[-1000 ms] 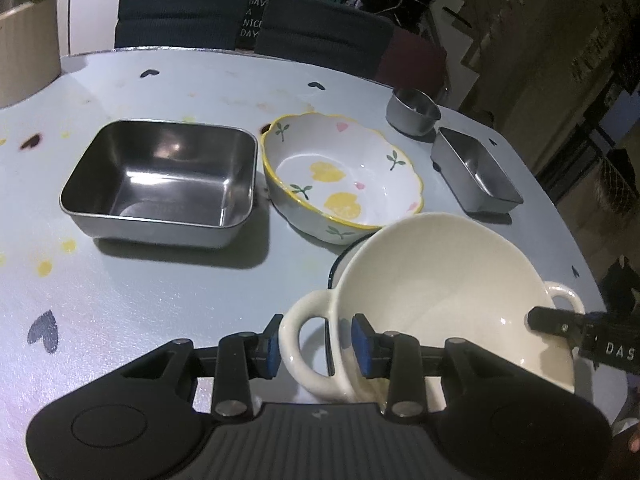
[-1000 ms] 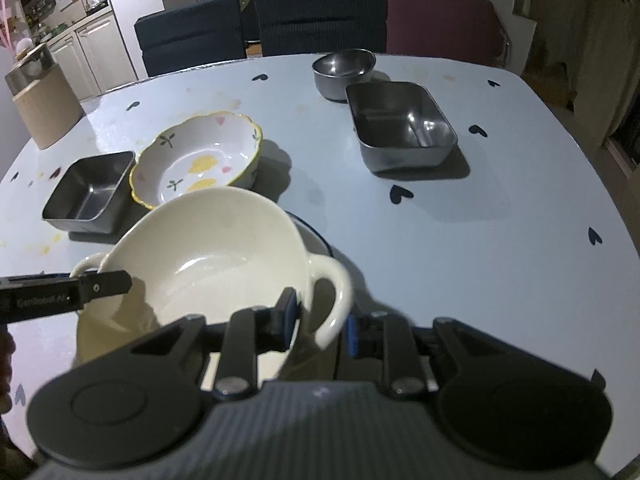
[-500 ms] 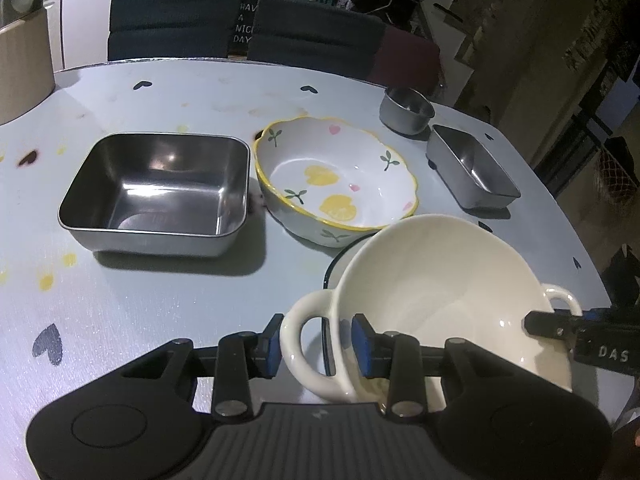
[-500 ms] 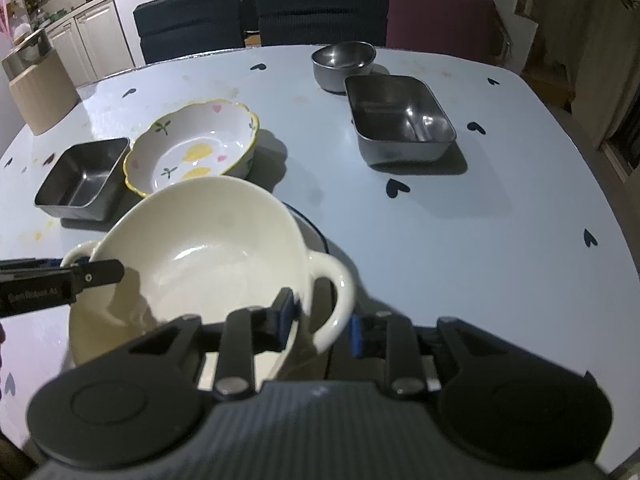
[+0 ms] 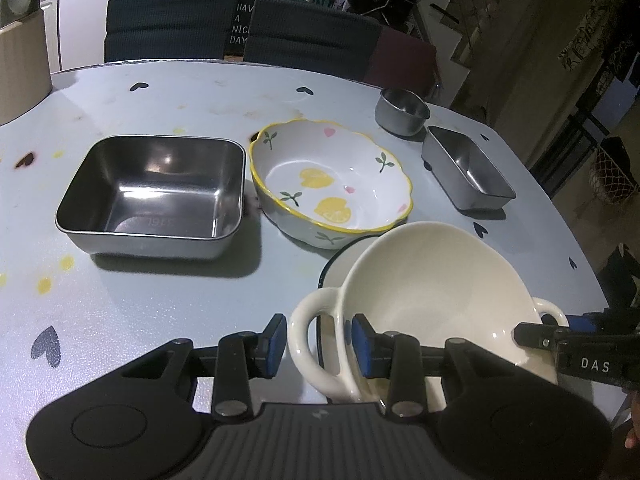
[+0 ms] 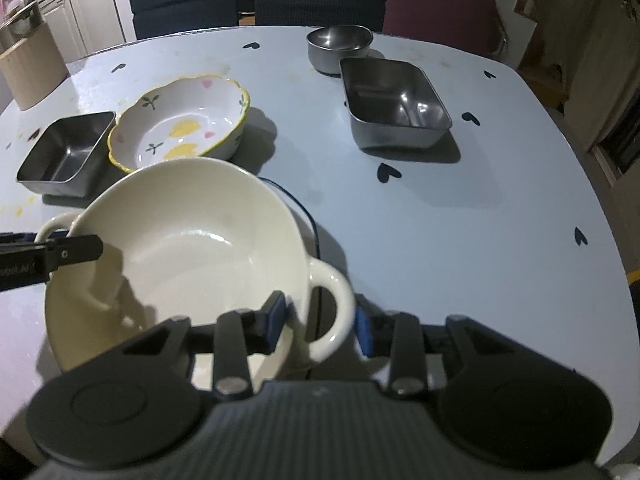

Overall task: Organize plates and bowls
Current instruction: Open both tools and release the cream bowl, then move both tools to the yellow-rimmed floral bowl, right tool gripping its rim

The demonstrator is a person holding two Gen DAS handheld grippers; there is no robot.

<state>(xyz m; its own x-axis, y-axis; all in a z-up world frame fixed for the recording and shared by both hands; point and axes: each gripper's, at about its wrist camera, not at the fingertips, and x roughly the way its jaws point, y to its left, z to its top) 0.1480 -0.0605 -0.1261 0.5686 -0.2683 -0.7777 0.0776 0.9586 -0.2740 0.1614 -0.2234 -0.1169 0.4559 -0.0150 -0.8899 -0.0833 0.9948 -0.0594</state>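
Note:
A cream two-handled bowl (image 5: 432, 288) (image 6: 192, 248) sits on a dark-rimmed plate (image 5: 340, 252) (image 6: 304, 208) at the near edge of the table. My left gripper (image 5: 319, 344) straddles its left handle, and thin gaps show beside both blue pads. My right gripper (image 6: 320, 322) straddles the other handle; its jaws are opening, with a clear gap between the left pad and the bowl wall. One of the right gripper's fingers (image 5: 560, 344) shows at the bowl's far handle in the left wrist view.
Behind the cream bowl stands a lemon-patterned bowl (image 5: 332, 184) (image 6: 180, 120), with a square steel tray (image 5: 152, 188) (image 6: 64, 152) to its left. A rectangular steel tray (image 5: 468, 168) (image 6: 396, 104) and a small round steel bowl (image 5: 402, 110) (image 6: 338, 44) stand farther right. Chairs (image 5: 168, 24) line the far edge.
The right gripper's pads have spread away from the bowl's handle. The left gripper's pads stand as before, and the bowl stays on the plate.

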